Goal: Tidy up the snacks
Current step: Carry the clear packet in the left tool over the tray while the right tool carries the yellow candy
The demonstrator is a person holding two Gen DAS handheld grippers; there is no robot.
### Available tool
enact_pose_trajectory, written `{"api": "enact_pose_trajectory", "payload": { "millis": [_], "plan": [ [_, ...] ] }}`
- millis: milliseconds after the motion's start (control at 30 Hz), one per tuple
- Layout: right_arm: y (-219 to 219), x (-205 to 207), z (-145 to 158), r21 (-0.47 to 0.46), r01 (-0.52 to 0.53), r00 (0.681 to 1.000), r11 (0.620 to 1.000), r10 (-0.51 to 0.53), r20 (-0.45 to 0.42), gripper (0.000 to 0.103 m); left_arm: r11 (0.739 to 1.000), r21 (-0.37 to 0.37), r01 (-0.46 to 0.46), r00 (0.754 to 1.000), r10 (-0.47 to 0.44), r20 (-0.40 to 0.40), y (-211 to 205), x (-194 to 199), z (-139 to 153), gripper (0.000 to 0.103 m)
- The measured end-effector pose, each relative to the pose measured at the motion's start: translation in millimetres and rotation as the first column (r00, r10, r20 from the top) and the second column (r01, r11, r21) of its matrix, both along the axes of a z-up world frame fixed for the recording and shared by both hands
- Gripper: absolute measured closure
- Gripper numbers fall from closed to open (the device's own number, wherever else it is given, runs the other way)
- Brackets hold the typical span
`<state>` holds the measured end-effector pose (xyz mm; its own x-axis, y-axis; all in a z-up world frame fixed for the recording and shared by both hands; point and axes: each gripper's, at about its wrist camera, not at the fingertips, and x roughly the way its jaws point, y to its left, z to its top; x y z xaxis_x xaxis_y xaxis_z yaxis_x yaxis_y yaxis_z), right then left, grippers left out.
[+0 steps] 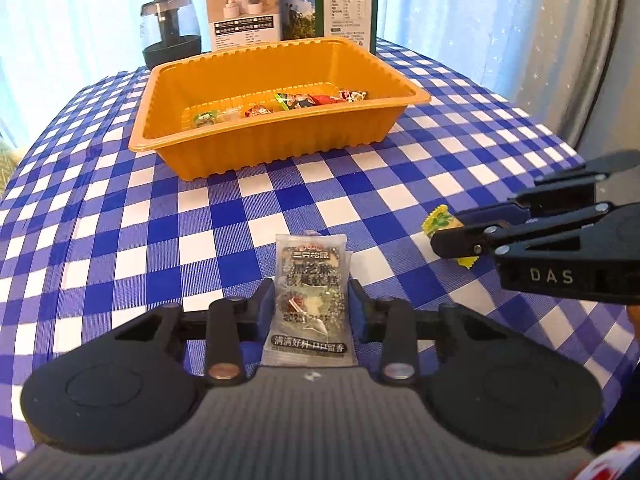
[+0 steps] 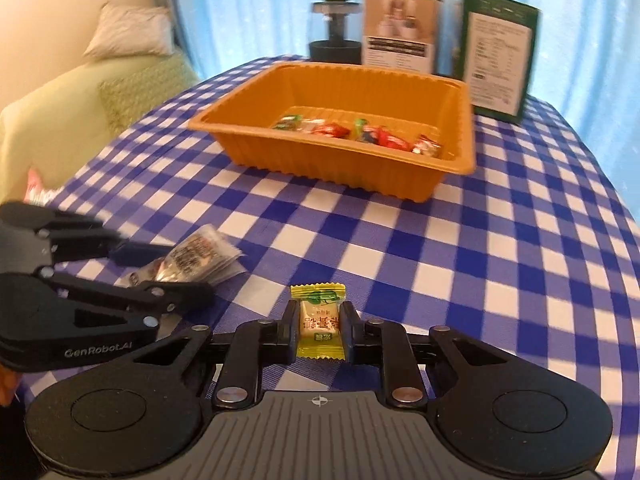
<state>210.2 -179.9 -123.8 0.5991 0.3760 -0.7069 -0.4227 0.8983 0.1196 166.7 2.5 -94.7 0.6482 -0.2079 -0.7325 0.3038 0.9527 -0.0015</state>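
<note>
My left gripper (image 1: 312, 298) is shut on a grey sesame snack packet (image 1: 308, 280), its pads pressing the packet's sides just above the checked tablecloth. The right wrist view shows that gripper (image 2: 180, 272) at the left with the packet (image 2: 200, 252). My right gripper (image 2: 320, 320) is shut on a small yellow wrapped candy (image 2: 320, 322). It reaches in from the right edge of the left wrist view (image 1: 446, 232), the candy (image 1: 438, 218) sticking out. An orange tray (image 1: 240, 152) (image 2: 320, 164) stands farther back with several wrapped candies along its floor.
Behind the tray stand a glass jar with a black base (image 1: 170, 30) (image 2: 336, 32), a white box (image 1: 240, 8) (image 2: 400, 28) and a green box (image 1: 346, 0) (image 2: 500, 56). Blue curtains hang beyond. A green sofa with a pillow (image 2: 80, 100) lies past the table's left edge.
</note>
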Motion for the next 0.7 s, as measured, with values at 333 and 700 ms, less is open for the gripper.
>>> {"api": "enact_pose_trajectory", "payload": {
  "millis": [333, 700],
  "plan": [
    [-11.3, -14.8, 20.7, 0.024, 0.078, 0.997, 0.997, -0.078, 0.012, 0.082, 0.995, -0.041, -0.090, 0.996, 0.090, -0.007, -0.3, -15.0, 20.7, 0.069],
    [-21.3, -21.4, 44.8, 0.042, 0.127, 0.992, 0.991, -0.128, 0.005, 0.082, 0.990, -0.054, -0.128, 0.992, 0.128, -0.011, 2.5, -24.0, 45.9, 0.069]
  ]
}}
